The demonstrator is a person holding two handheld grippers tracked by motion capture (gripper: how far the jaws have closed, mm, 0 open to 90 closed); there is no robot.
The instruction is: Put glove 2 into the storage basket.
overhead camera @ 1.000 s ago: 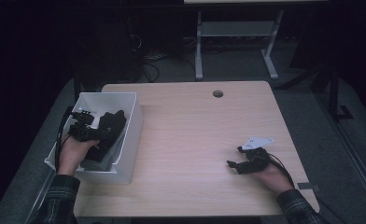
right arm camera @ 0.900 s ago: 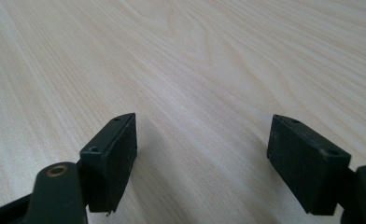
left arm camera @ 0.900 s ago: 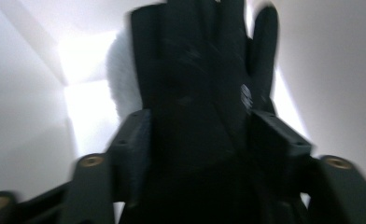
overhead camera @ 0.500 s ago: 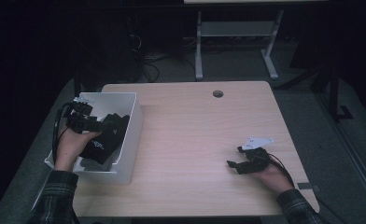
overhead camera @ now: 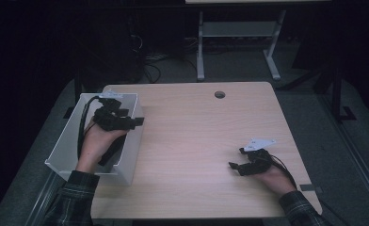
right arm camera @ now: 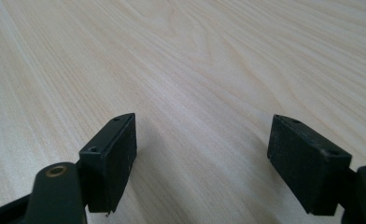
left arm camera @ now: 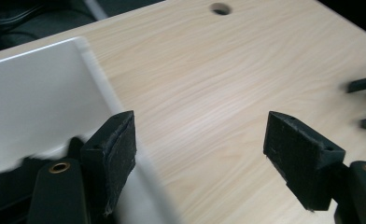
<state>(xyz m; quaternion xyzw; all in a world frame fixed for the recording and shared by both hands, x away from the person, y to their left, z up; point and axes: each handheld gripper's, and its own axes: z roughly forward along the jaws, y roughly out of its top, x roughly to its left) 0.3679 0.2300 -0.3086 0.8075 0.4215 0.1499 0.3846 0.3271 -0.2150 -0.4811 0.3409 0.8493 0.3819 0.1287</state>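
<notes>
Left claw (overhead camera: 126, 121) hangs spread and empty over the white rectangular plastic bin (overhead camera: 69, 146) at the pale wooden worktop's (overhead camera: 196, 141) left edge. Right claw (overhead camera: 236, 167) rests spread, empty, well apart. The bin looks light, stiff, slick: pinch its thin wall.

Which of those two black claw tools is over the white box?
The left gripper, at the white box's rim, jaws open. The right gripper sits apart on the bare wooden table, also open.
</notes>
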